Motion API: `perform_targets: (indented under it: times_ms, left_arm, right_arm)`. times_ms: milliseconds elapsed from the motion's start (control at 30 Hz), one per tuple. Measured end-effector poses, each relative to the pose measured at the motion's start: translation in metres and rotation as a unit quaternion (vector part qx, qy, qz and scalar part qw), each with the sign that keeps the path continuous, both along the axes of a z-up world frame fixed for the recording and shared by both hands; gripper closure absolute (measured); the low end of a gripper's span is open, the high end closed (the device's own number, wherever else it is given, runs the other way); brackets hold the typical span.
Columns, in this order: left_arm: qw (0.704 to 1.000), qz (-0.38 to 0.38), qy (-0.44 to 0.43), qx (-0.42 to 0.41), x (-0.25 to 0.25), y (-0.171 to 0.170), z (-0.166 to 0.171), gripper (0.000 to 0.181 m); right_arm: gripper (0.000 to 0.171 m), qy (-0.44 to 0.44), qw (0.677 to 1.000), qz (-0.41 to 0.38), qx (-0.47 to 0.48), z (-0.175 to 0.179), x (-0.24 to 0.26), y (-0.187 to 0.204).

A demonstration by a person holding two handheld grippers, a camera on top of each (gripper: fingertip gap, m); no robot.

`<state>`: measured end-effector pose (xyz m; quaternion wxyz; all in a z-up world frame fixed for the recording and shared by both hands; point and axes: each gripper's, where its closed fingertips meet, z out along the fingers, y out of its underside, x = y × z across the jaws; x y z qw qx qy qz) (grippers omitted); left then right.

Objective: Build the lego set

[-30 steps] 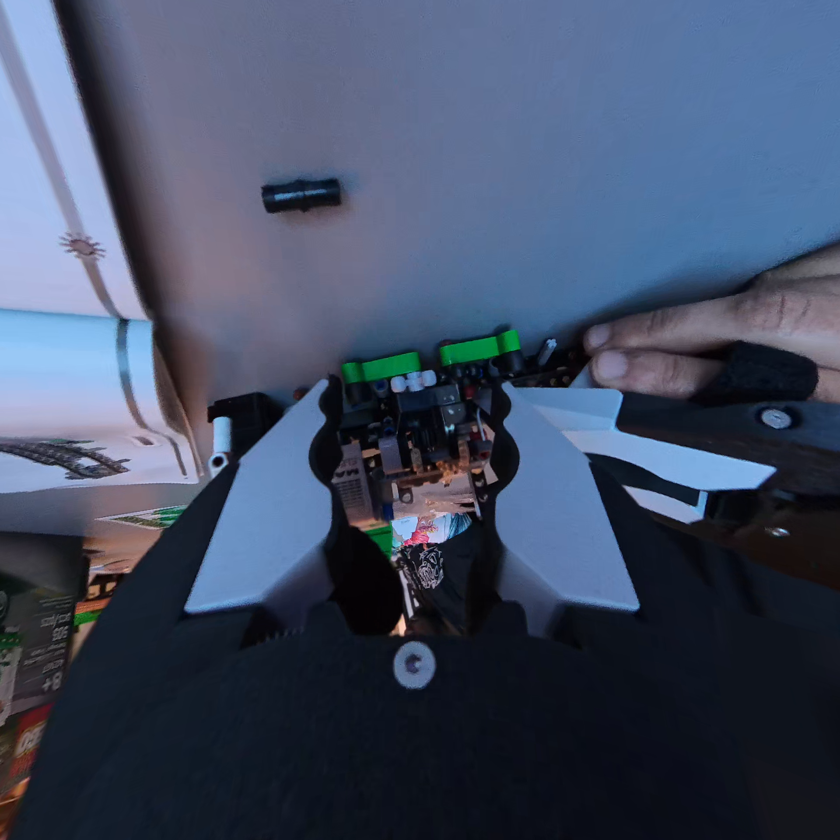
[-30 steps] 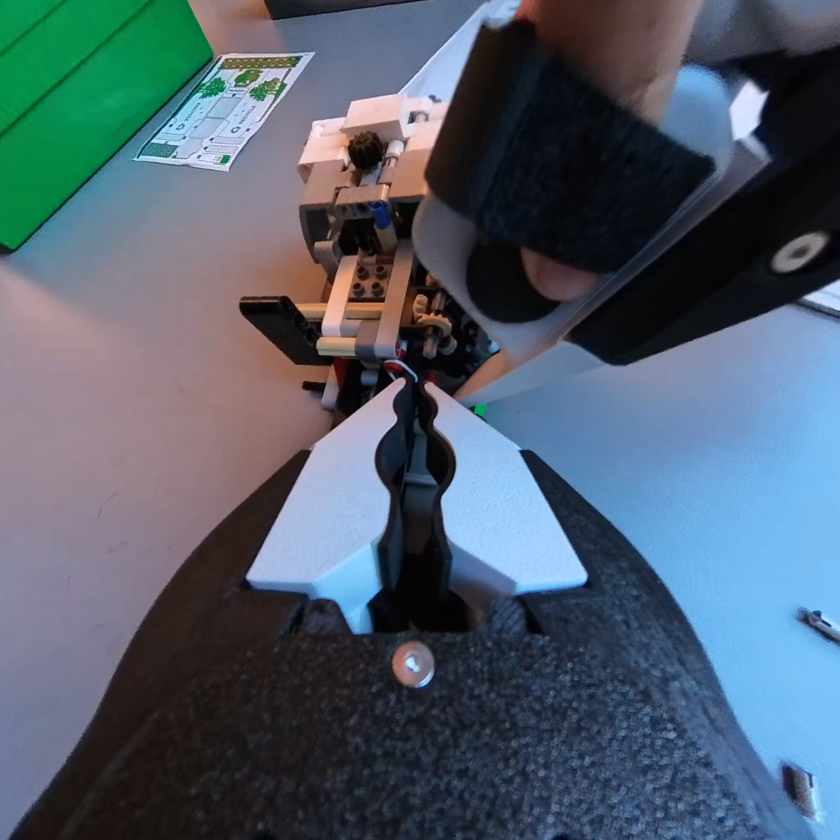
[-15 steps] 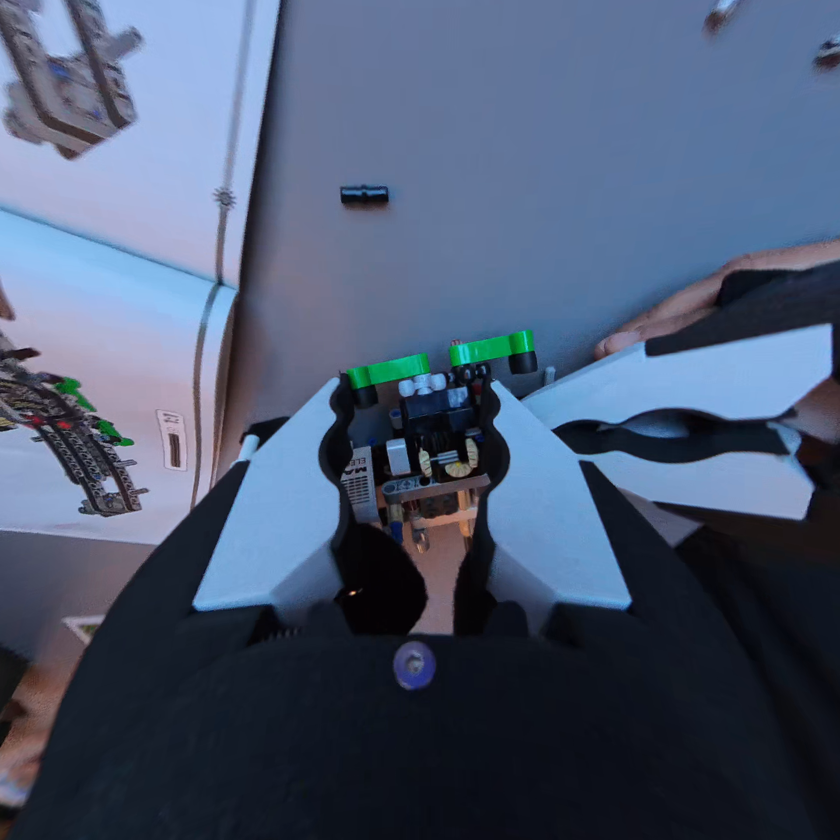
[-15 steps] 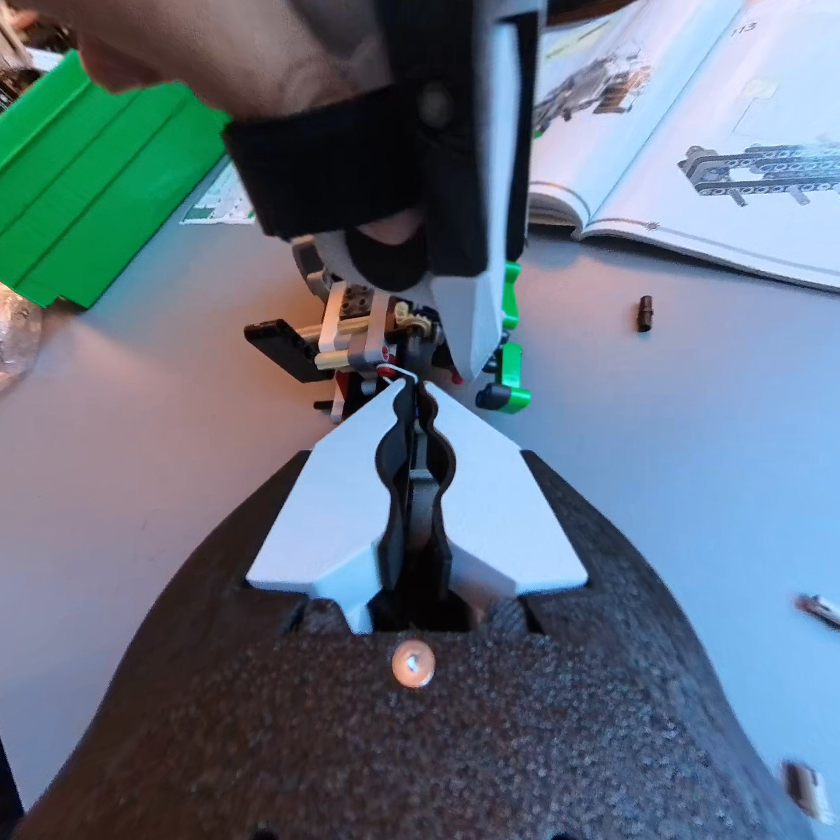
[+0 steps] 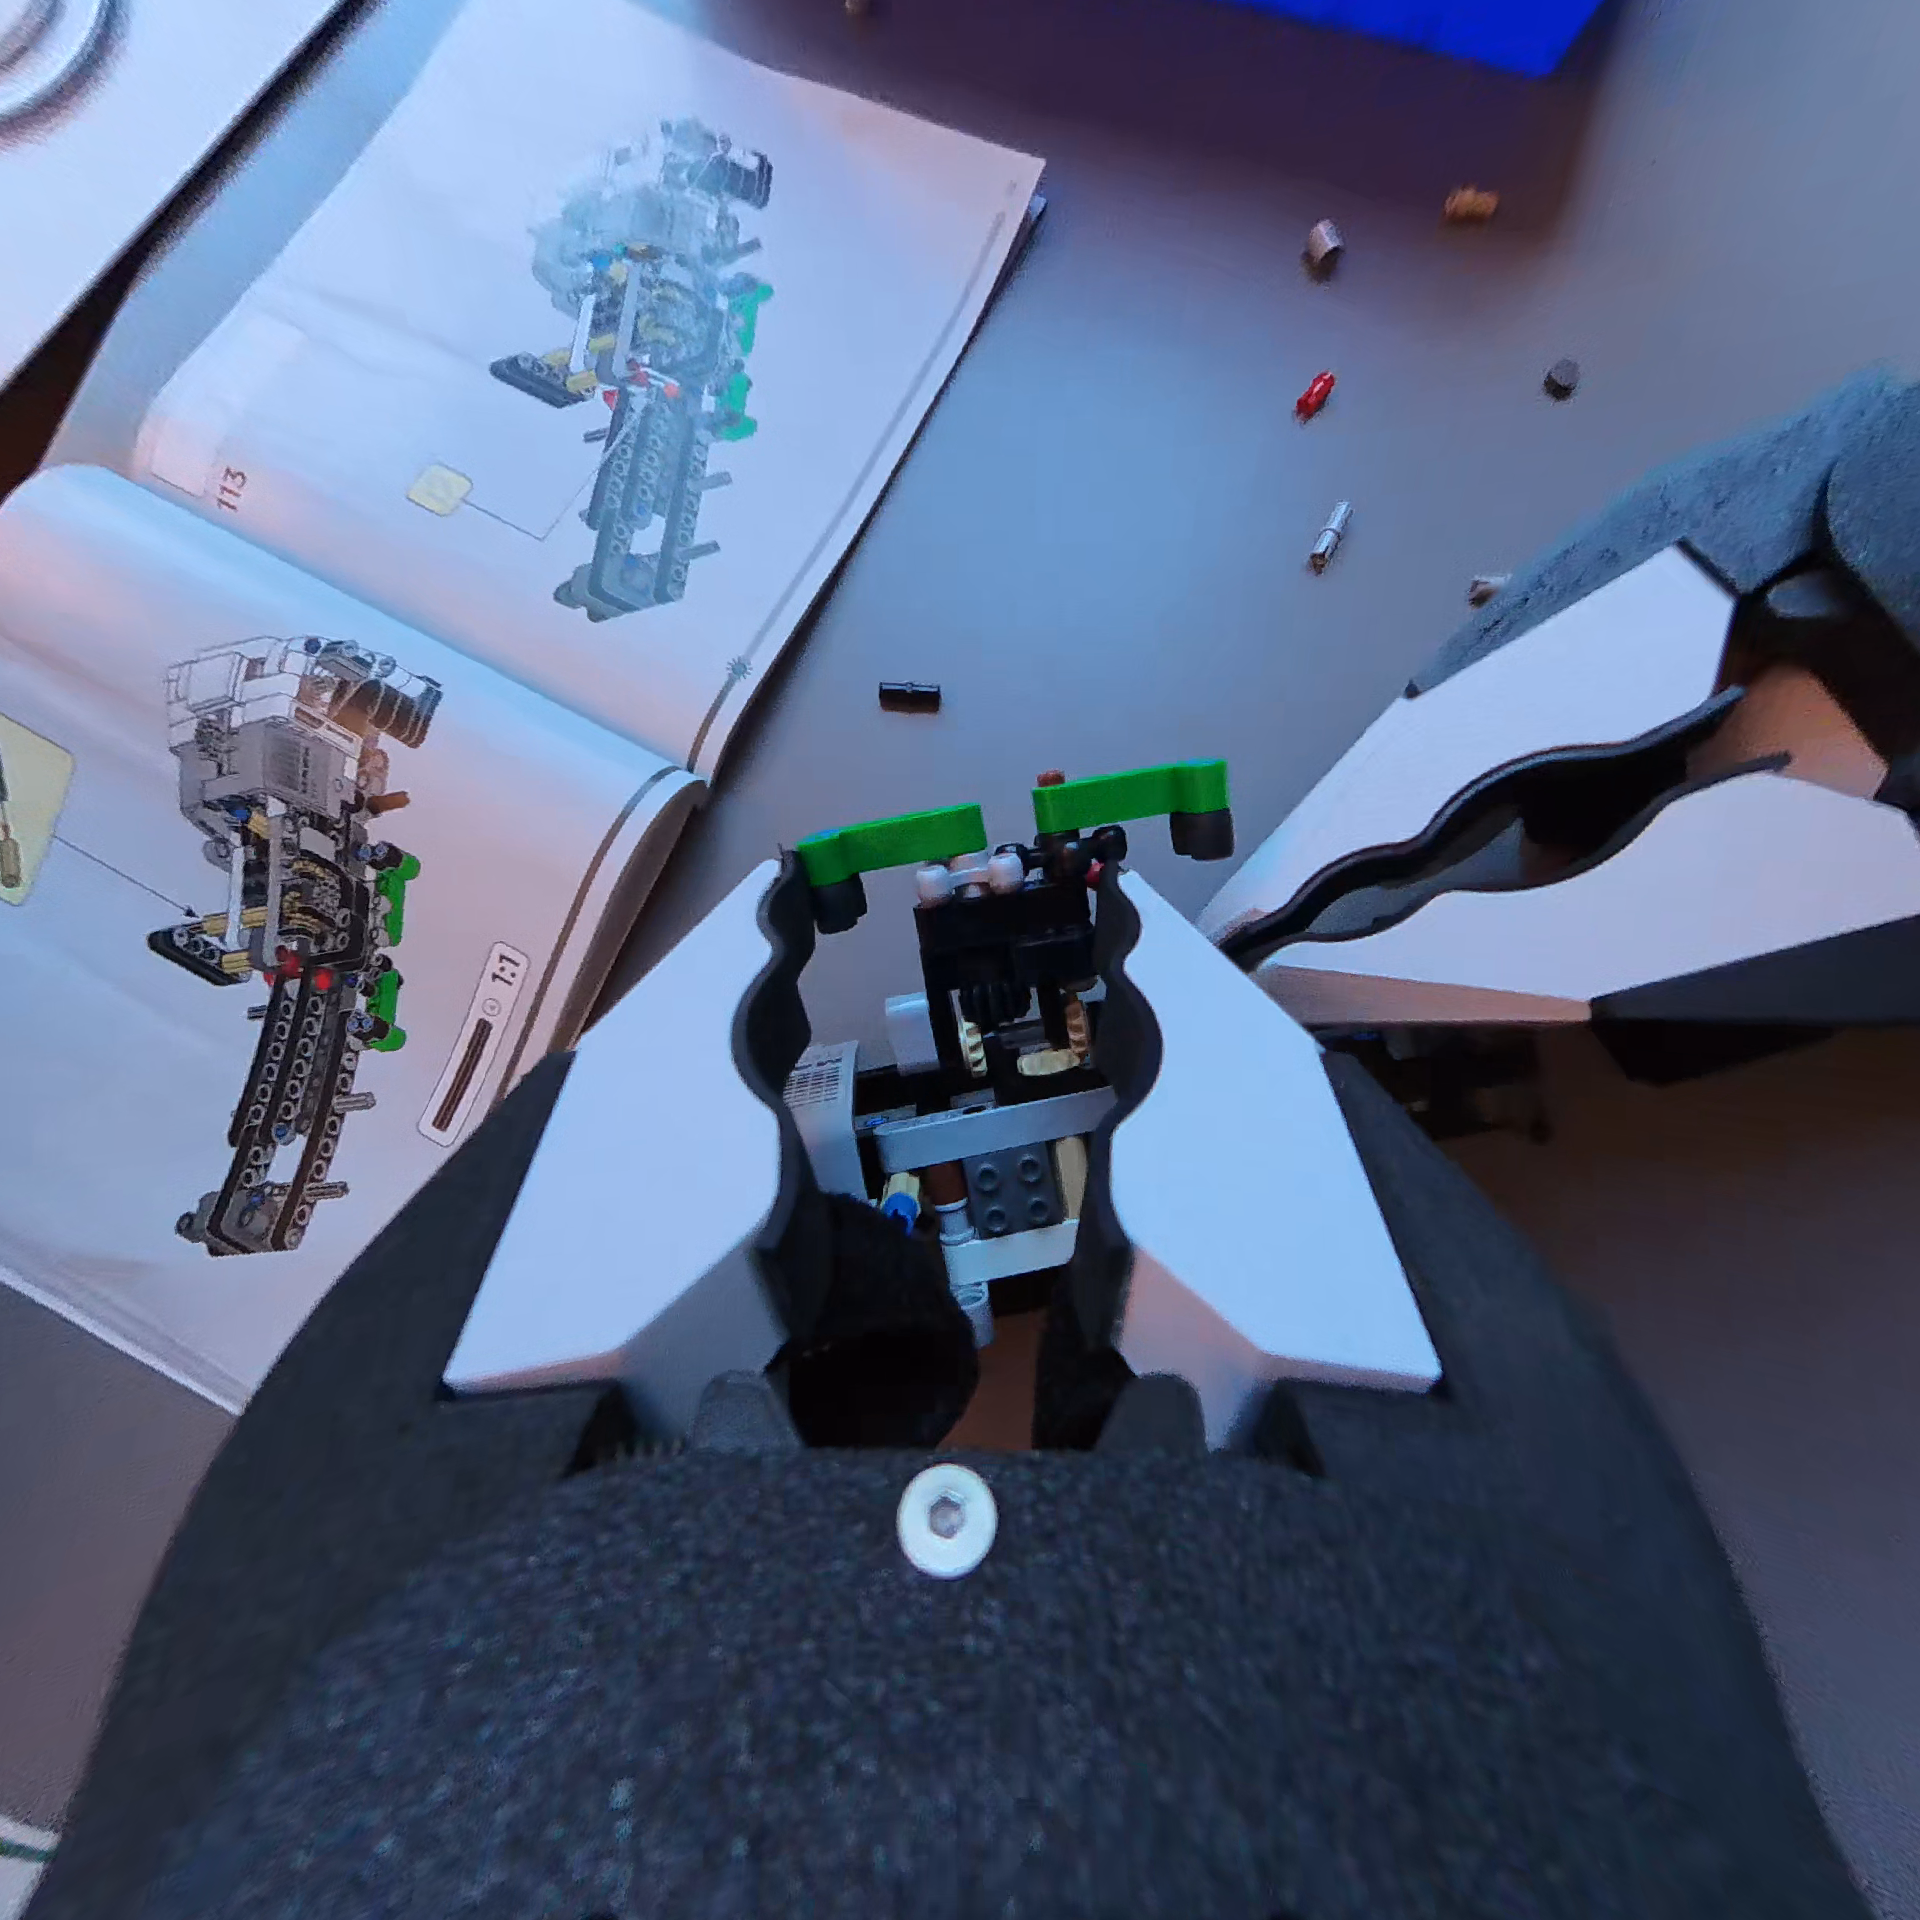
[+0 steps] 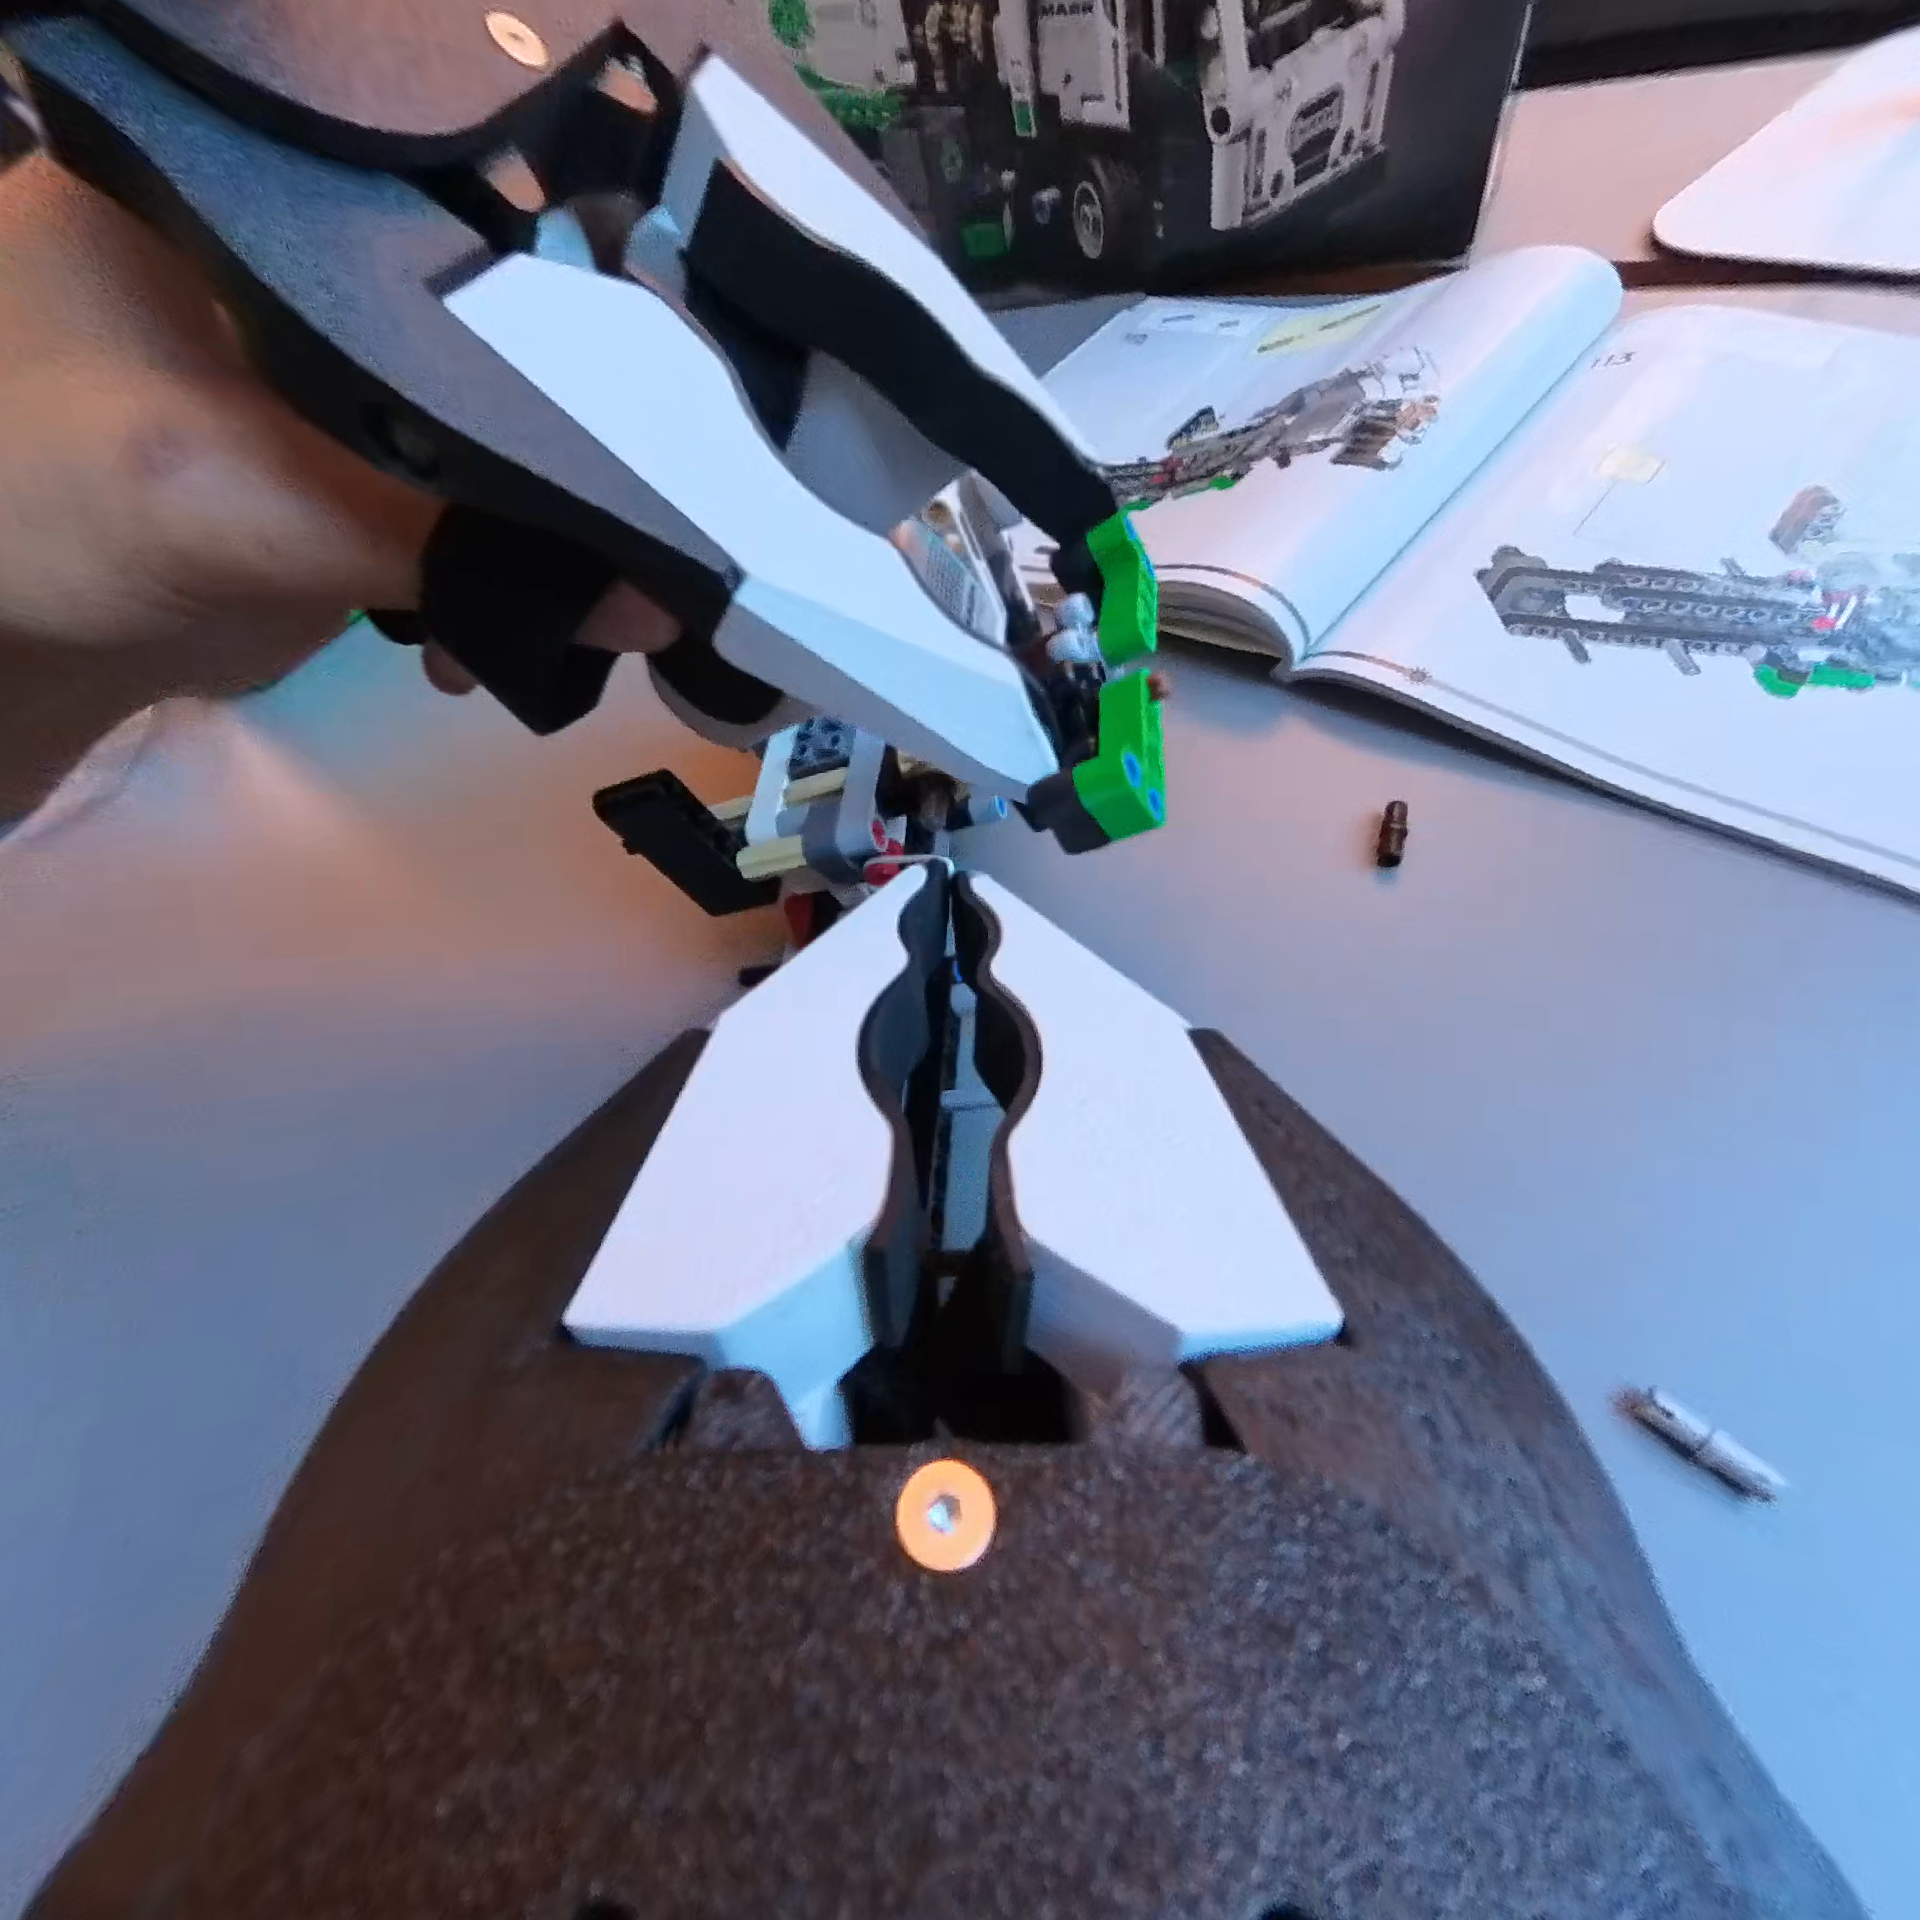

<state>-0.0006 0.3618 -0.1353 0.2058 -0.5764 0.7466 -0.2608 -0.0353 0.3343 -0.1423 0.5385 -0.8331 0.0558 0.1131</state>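
My left gripper (image 5: 951, 883) is shut on the half-built lego model (image 5: 997, 1049), gripping its black and grey gear section. Two green beams (image 5: 894, 842) stick out past the fingertips. The model is held above the grey table. In the right wrist view my right gripper (image 6: 940, 883) is closed narrowly on the model's thin dark and grey rear frame (image 6: 961, 1122). The left gripper (image 6: 1049, 665) comes in from the upper left, with a hand behind it. The model's black plate (image 6: 665, 831) juts left. My right gripper also shows in the left wrist view (image 5: 1247, 940).
An open instruction booklet (image 5: 416, 623) lies left of the model and also shows in the right wrist view (image 6: 1558, 499). A loose black pin (image 5: 909, 696) lies beside it. A red piece (image 5: 1314, 395) and a grey pin (image 5: 1330, 535) lie farther off. The set's box (image 6: 1195, 135) stands behind.
Both grippers have swung with the model still held. The left wrist view has turned from bare table to the booklet; the left gripper now comes in from the upper left in the right wrist view.
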Motion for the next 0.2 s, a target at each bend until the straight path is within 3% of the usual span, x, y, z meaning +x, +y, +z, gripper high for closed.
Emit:
perform_targets:
  times_ms: [33,200]
  left_arm:
    - [1.0,-0.003,-0.007,0.004,-0.001,-0.001,0.0,0.129]
    - [1.0,-0.017,0.003,0.019,-0.003,-0.004,-0.006,0.129]
  right_arm:
    - [0.171,-0.012,1.0,0.007,0.003,0.001,0.0,-0.001]
    - [0.171,-0.115,0.993,-0.022,-0.019,-0.005,0.023,-0.009]
